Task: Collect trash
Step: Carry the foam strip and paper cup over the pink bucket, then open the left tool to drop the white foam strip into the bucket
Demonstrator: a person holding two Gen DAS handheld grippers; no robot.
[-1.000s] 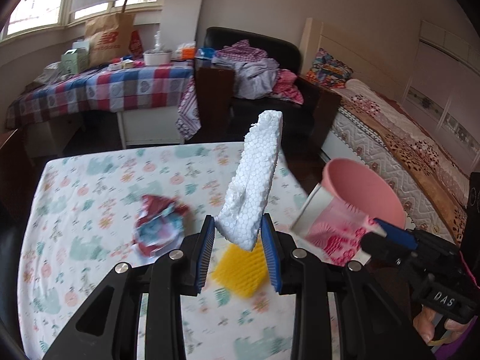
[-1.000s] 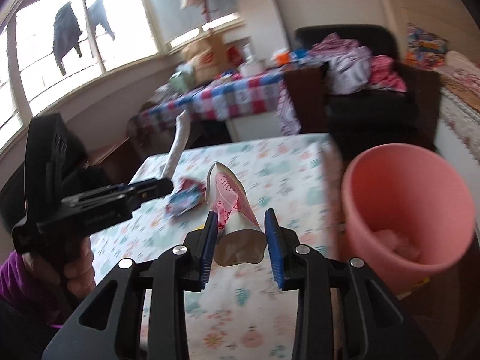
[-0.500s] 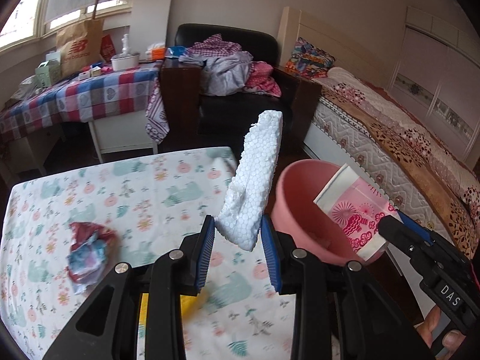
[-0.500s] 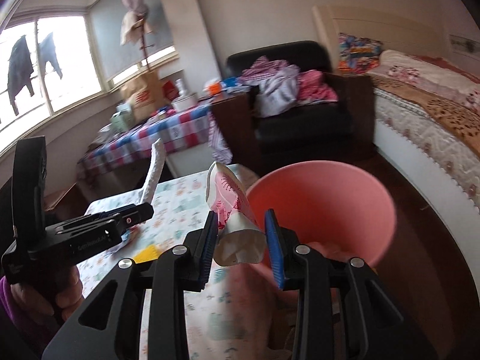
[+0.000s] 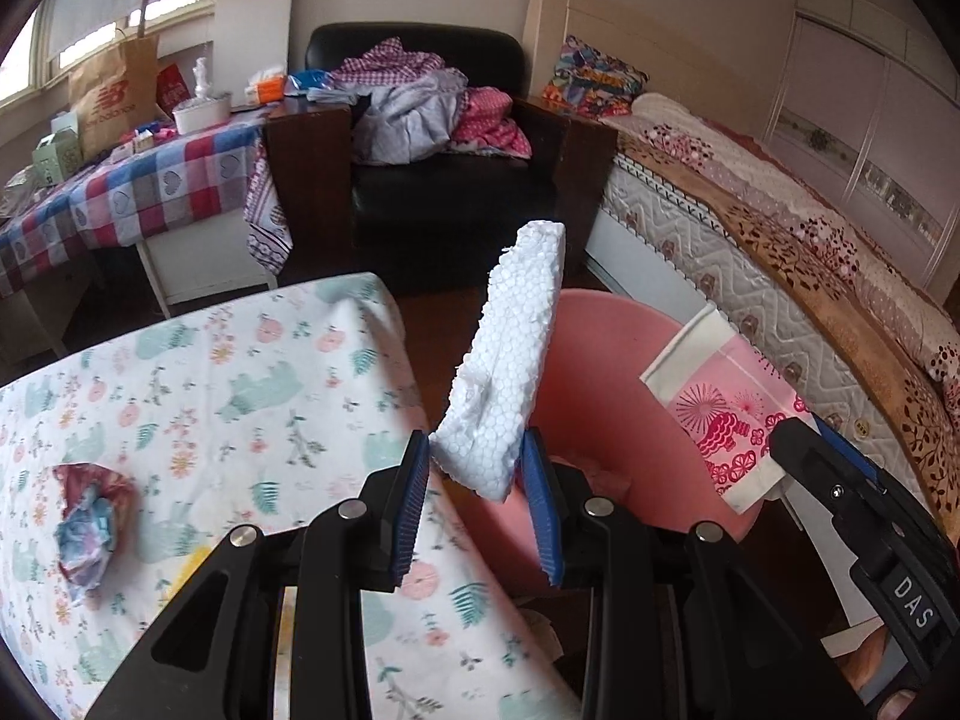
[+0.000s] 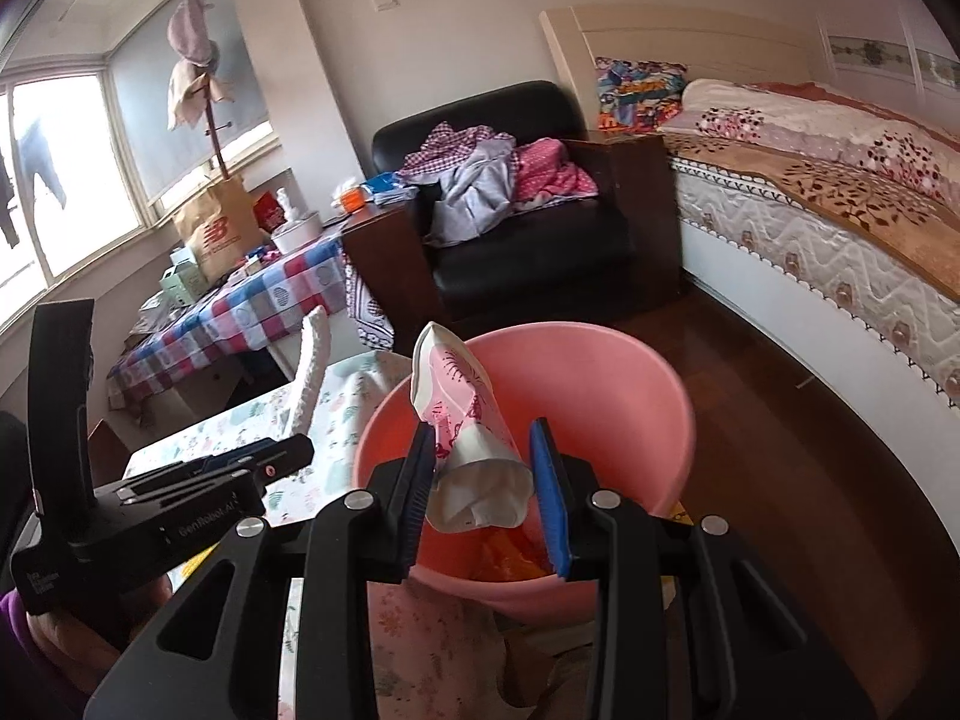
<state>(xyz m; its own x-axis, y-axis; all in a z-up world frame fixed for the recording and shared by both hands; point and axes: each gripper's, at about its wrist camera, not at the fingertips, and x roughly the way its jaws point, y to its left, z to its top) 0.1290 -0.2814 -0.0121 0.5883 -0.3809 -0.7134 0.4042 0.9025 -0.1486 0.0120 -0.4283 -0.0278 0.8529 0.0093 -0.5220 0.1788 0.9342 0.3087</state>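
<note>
My left gripper (image 5: 477, 483) is shut on a white styrofoam piece (image 5: 510, 360) that stands up from its jaws, over the near rim of a pink bin (image 5: 606, 396). My right gripper (image 6: 486, 480) is shut on a crushed pink-patterned paper cup (image 6: 465, 432) and holds it over the same pink bin (image 6: 600, 372). The cup (image 5: 720, 414) and right gripper also show in the left wrist view. Orange and pink trash lies inside the bin. A crumpled red and blue wrapper (image 5: 90, 516) lies on the table with the floral cloth (image 5: 240, 396).
A yellow piece (image 5: 192, 564) lies on the table near my left gripper. A bed (image 6: 840, 210) stands at the right, a black armchair (image 6: 528, 240) with clothes behind the bin, and a checkered table (image 5: 120, 192) at the far left.
Both grippers have moved right, off the table, until the styrofoam and the cup hang over the pink bin. Both stay shut on their loads.
</note>
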